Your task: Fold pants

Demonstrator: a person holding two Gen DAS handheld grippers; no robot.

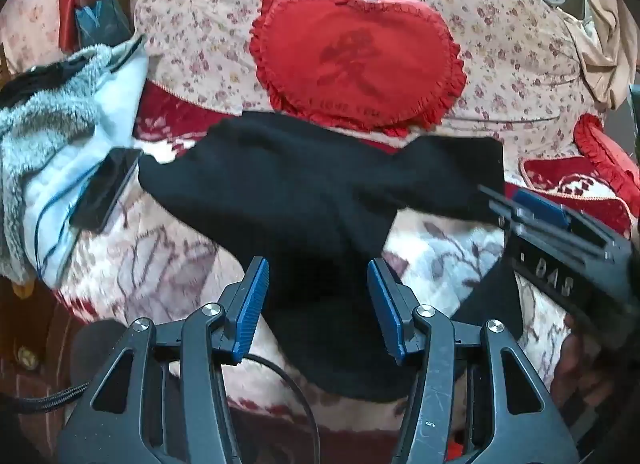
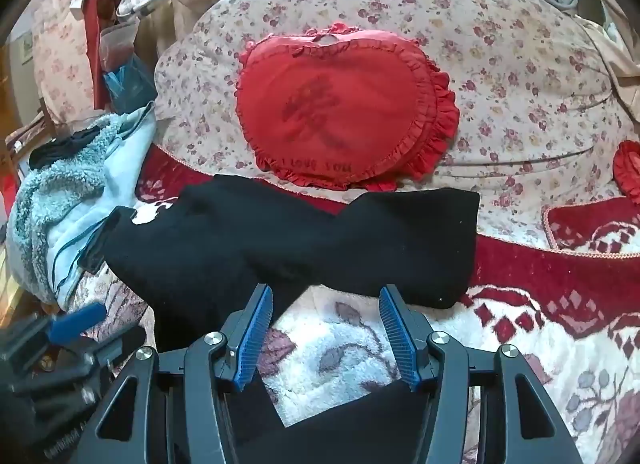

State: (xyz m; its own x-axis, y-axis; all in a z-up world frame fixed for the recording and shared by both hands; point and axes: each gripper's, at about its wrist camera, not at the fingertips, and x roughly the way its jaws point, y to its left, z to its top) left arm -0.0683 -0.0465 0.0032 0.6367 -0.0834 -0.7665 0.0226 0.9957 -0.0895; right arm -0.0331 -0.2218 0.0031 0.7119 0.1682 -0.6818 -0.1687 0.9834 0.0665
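Observation:
Black pants (image 1: 304, 191) lie spread on a red-and-white patterned blanket (image 1: 168, 248), bent so that one part runs right and another runs toward me. They also show in the right wrist view (image 2: 248, 232). My left gripper (image 1: 318, 270) is open, its blue pads either side of the near part of the pants, holding nothing. My right gripper (image 2: 326, 298) is open above the blanket (image 2: 332, 348), just short of the pants' near edge. The right gripper's body shows at the right edge of the left wrist view (image 1: 560, 248).
A red heart-shaped cushion (image 2: 340, 111) leans on a floral quilt (image 2: 500, 75) behind the pants. A light blue fleece garment (image 2: 72, 199) and a dark phone-like slab (image 1: 106, 191) lie at the left. Another red cushion (image 1: 600, 151) sits at the right.

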